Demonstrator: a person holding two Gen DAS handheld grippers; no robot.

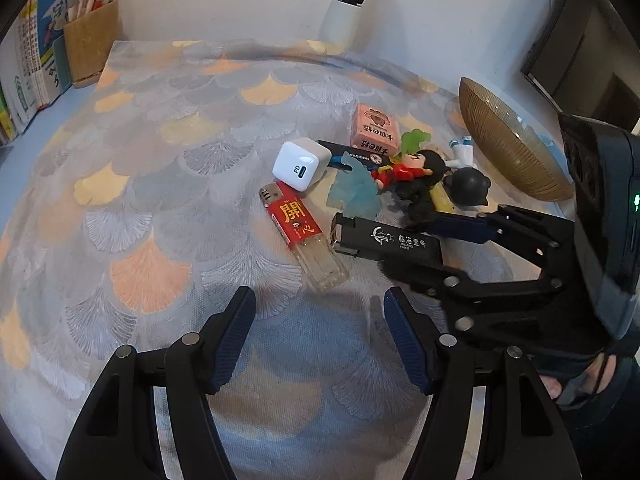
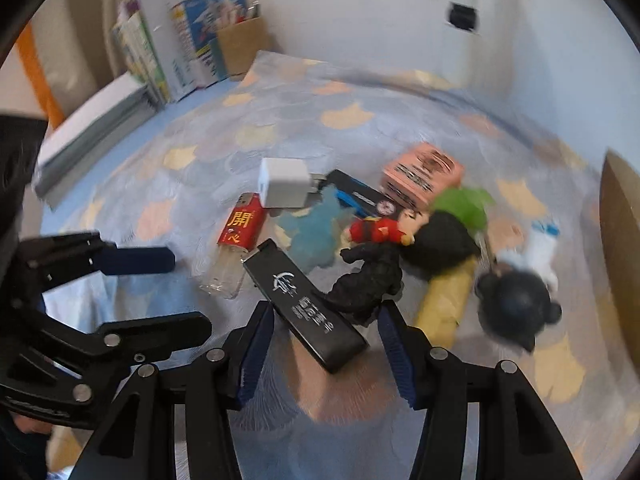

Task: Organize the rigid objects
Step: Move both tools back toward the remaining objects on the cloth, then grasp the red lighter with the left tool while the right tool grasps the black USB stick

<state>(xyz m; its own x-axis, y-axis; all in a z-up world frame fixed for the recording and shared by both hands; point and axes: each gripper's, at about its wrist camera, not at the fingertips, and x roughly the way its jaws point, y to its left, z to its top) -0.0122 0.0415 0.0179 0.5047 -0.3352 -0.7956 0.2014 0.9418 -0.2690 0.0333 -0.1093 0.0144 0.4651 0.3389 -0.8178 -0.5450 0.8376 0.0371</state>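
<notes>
A pile of small objects lies on the patterned cloth: a black lighter (image 1: 386, 240) (image 2: 306, 306), a red and clear lighter (image 1: 302, 236) (image 2: 236, 244), a white charger cube (image 1: 301, 164) (image 2: 282, 182), a pink box (image 1: 376, 130) (image 2: 422, 174), a red-clothed doll (image 1: 408, 168) (image 2: 400, 232) and a black round figure (image 1: 468, 188) (image 2: 514, 306). My right gripper (image 2: 326, 348) (image 1: 420, 246) is open, its fingers on either side of the black lighter's near end. My left gripper (image 1: 320, 340) is open and empty, just short of the red lighter.
A gold-brown bowl (image 1: 508, 144) stands tilted at the right of the pile. A cork pen holder (image 1: 94, 42) and books (image 1: 30, 68) stand at the back left. A black dinosaur toy (image 2: 368, 284), a yellow tube (image 2: 444, 300) and blue and green soft pieces lie in the pile.
</notes>
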